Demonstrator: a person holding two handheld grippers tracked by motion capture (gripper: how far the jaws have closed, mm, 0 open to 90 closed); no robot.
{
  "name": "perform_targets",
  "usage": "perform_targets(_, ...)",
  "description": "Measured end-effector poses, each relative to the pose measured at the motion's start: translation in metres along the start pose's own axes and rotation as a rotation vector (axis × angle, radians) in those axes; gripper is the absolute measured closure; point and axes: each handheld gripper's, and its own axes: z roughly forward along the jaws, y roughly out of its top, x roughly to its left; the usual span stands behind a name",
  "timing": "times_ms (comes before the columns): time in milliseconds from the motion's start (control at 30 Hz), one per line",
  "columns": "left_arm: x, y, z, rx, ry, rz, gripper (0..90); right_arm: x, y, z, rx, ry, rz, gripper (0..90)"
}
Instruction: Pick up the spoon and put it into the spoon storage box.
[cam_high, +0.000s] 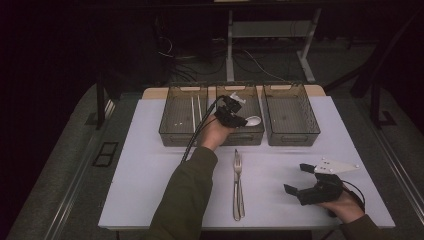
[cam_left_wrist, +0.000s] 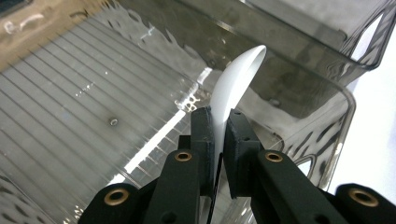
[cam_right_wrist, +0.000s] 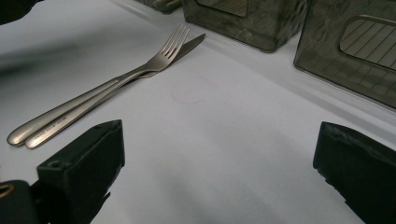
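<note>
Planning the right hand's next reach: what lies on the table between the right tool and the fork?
Nothing: in the right gripper view, bare white table runs from the open right tool to the fork, which lies on a knife.

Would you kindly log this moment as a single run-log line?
left tool: shut on white spoon, over middle bin | right tool: open, empty, near table | fork and knife: on table

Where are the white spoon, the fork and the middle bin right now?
white spoon (cam_left_wrist: 238, 81), left gripper view, on its bowl.
fork (cam_right_wrist: 170, 44), right gripper view, on its tines.
middle bin (cam_high: 248, 138), high view, on its near wall.
</note>
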Motion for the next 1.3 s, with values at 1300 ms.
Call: perform_targets(1300, -0.007, 0.002, -0.054, -0.12, -0.055, 0.034, 51.5, 0.0, -0.001, -0.001, 0.001, -0.008, 0.003, 1.9)
